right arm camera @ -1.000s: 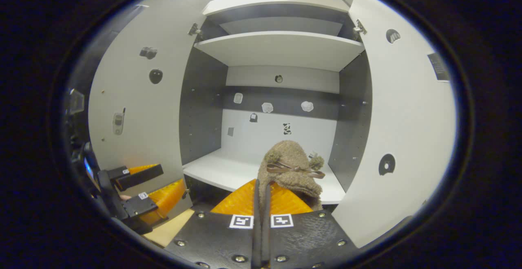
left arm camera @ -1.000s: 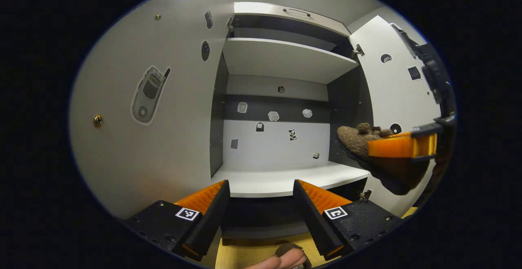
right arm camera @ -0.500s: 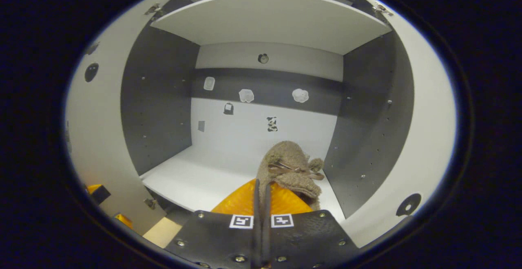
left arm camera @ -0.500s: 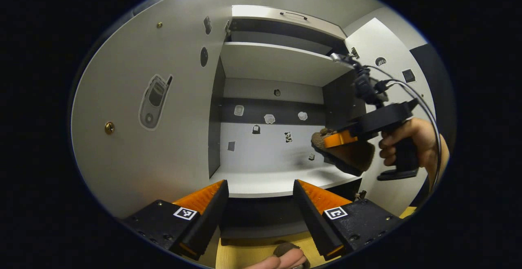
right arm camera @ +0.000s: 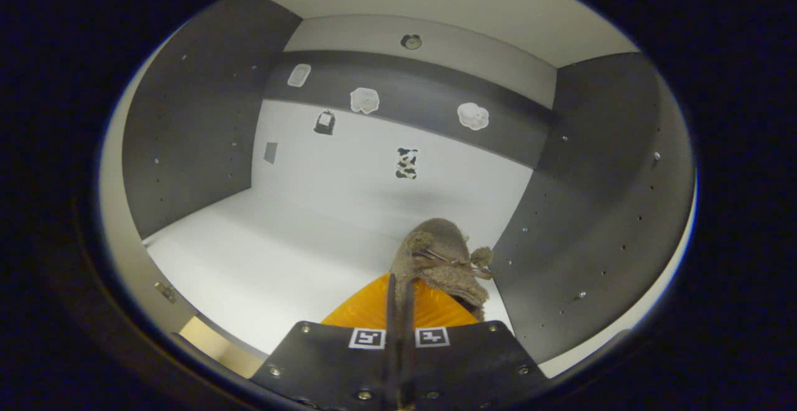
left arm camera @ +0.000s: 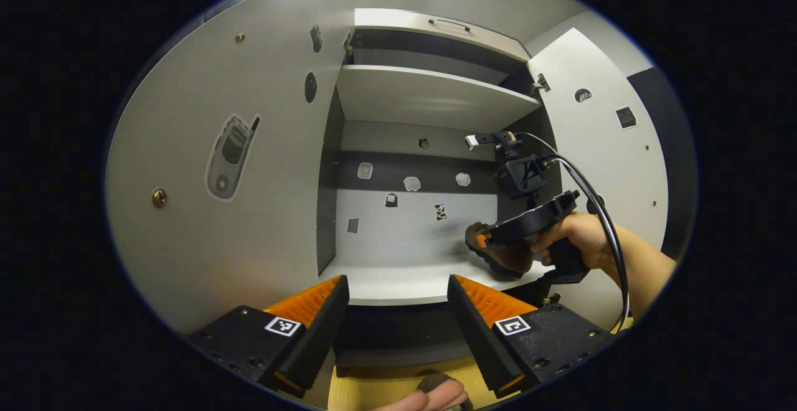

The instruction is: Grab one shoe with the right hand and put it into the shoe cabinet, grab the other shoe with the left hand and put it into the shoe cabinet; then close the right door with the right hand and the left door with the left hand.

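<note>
The fuzzy brown slipper-like shoe [right arm camera: 443,261], woolly on top with a thin brown bow and small pompoms, has a dark sole [left arm camera: 492,260] seen in the left gripper view. The right gripper [right arm camera: 398,292] has its fingers pressed almost together on the shoe's rear edge, holding it inside the grey-and-white shoe cabinet [right arm camera: 205,124], toe pointing to twelve o'clock, close over the white shelf [right arm camera: 280,243] near the right wall. From the left gripper view it sits at about three o'clock. The left gripper [left arm camera: 395,311] stands wide open, holding nothing, before the cabinet.
</note>
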A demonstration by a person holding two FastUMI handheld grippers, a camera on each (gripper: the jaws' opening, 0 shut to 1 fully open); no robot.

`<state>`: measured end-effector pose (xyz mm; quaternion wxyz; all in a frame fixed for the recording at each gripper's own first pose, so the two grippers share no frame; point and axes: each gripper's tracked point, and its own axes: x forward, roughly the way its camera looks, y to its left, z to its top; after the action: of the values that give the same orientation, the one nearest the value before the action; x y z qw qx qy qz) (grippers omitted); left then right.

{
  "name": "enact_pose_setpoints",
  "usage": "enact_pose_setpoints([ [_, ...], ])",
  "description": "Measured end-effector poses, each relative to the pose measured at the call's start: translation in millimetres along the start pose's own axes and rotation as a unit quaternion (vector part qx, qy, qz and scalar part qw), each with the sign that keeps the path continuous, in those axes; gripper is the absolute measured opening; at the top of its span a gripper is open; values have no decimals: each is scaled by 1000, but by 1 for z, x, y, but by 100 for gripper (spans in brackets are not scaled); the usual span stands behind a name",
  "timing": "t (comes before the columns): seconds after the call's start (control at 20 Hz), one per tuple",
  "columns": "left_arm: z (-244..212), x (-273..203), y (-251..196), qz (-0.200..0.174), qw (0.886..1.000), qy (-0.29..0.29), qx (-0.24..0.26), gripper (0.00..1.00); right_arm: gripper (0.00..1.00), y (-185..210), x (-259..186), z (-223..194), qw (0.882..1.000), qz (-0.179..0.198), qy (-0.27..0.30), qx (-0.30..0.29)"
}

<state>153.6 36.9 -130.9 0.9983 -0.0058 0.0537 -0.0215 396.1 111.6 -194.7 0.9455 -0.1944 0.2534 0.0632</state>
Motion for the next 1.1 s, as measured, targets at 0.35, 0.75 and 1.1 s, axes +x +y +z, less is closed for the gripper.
enact_pose_setpoints([
  [0.35,-1,0,0,1,1000,3,0,98,15,13,10,-8,999,2,14,-53],
  [0.75,-7,0,-8,-1,1000,14,3,98,95,-1,-34,23,996,-19,-59,-63],
  [1.1,-5,-13,-20,-9,1000,16,-8,98,99,-19,-175,41,976,-24,-207,65],
])
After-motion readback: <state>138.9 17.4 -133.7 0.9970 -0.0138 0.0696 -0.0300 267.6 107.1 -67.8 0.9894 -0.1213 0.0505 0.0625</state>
